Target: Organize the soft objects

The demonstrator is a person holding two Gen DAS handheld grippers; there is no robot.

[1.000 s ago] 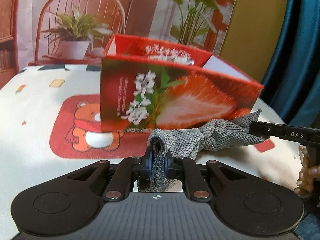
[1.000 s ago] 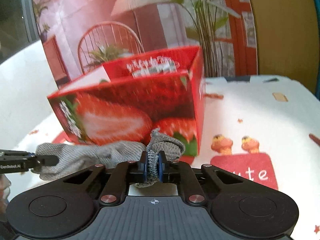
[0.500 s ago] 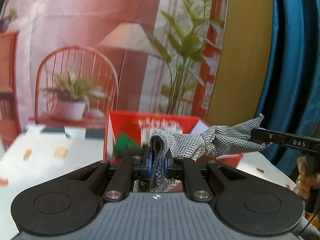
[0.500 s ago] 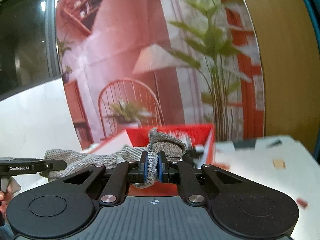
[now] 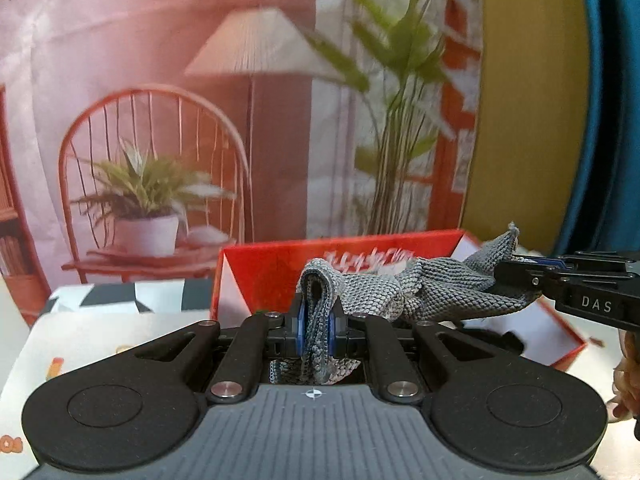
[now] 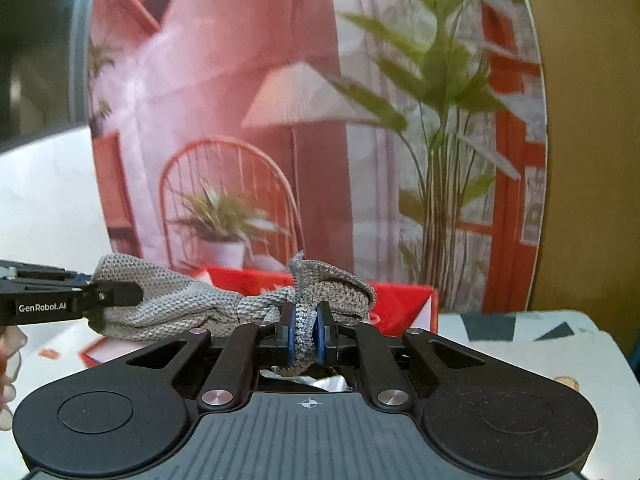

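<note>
1. The left gripper (image 5: 316, 322) is clenching one end of a grey knitted cloth (image 5: 436, 288).
2. The right gripper (image 6: 306, 338) is clenching the cloth's other end.
3. The cloth is hanging stretched between both grippers, above an open red box (image 5: 272, 268).
4. The box is sitting on a bench (image 6: 520, 344) covered with a patterned sheet.

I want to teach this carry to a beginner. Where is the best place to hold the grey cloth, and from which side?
Hold the grey cloth at its two ends, one hand-held gripper coming from each side. It is limp and bunched, so a single middle grip would let both ends droop; stretched between end grips, it hangs level over the red box.
</note>
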